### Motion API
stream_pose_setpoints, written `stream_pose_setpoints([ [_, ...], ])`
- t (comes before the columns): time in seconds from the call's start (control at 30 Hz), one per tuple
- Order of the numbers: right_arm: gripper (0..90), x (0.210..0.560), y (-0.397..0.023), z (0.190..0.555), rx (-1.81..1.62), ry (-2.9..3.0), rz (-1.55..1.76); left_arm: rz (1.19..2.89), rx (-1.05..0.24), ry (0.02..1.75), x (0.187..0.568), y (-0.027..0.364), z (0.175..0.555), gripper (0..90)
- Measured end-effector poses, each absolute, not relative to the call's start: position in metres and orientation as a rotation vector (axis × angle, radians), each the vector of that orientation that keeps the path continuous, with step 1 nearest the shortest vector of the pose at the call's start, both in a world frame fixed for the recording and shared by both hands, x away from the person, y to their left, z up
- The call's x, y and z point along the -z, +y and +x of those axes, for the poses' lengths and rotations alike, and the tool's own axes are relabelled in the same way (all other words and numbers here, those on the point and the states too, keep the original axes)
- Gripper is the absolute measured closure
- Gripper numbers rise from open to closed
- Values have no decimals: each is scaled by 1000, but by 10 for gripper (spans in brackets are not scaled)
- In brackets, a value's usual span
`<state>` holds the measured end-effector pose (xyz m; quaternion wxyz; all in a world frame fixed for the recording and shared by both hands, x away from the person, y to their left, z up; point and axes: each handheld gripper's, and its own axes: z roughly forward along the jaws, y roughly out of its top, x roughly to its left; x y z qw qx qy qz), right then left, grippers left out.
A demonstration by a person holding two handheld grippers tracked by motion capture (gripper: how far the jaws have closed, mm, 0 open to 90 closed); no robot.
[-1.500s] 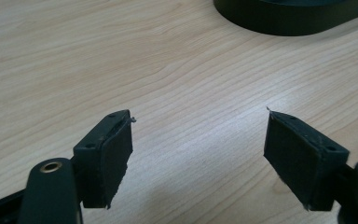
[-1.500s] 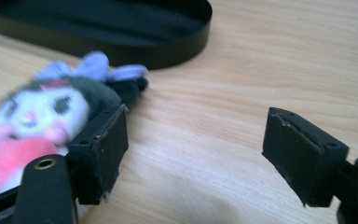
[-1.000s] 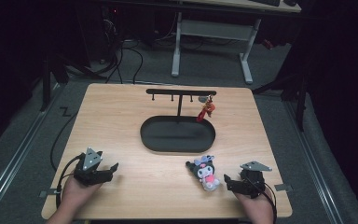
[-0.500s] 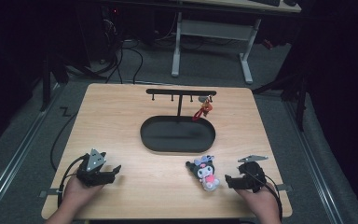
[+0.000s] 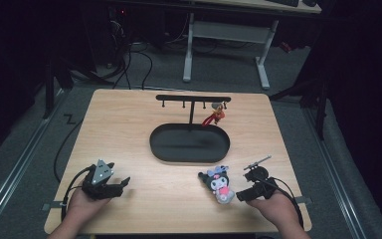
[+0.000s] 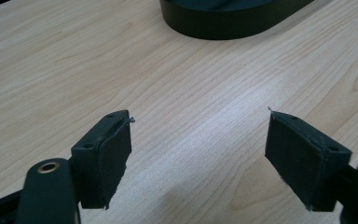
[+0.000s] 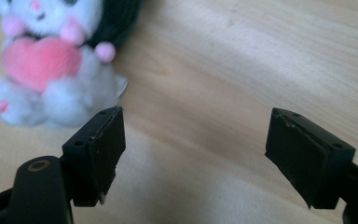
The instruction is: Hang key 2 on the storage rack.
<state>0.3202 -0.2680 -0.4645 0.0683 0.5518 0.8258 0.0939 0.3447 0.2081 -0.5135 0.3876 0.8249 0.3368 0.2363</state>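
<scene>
A small plush toy (image 5: 219, 183) with a black hood, white body and pink heart lies on the wooden table near the front right. In the right gripper view the plush toy (image 7: 51, 60) lies just beyond my left jaw. My right gripper (image 5: 240, 196) is open beside it, and in its own view the right gripper (image 7: 193, 140) has nothing between the jaws. My left gripper (image 5: 123, 183) rests at the front left, open; in its own view the left gripper (image 6: 198, 140) spans bare wood. A black oval tray (image 5: 189, 144) sits mid-table under a black hook rack (image 5: 193, 99) with a red charm (image 5: 214, 116) hanging from it.
The tray's dark rim (image 6: 233, 23) shows at the top of the left gripper view. Cables trail from both grippers off the table's front. Behind the table stand a white desk frame (image 5: 226, 35) and cables on the floor.
My right gripper has rolled over on its side and edged closer to the plush toy. The left gripper has barely shifted.
</scene>
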Motion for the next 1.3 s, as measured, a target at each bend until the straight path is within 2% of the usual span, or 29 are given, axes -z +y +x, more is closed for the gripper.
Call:
stream_pose_setpoints([
  [0.37,215,439,-244,322,-166,2604,1603,2098,-590,851,514,208,345,232],
  [0.67,229,438,-224,322,-175,2668,1609,2112,-575,837,514,207,344,232],
  [1.3,186,477,-197,339,-157,2762,1554,2115,-573,839,514,208,343,234],
])
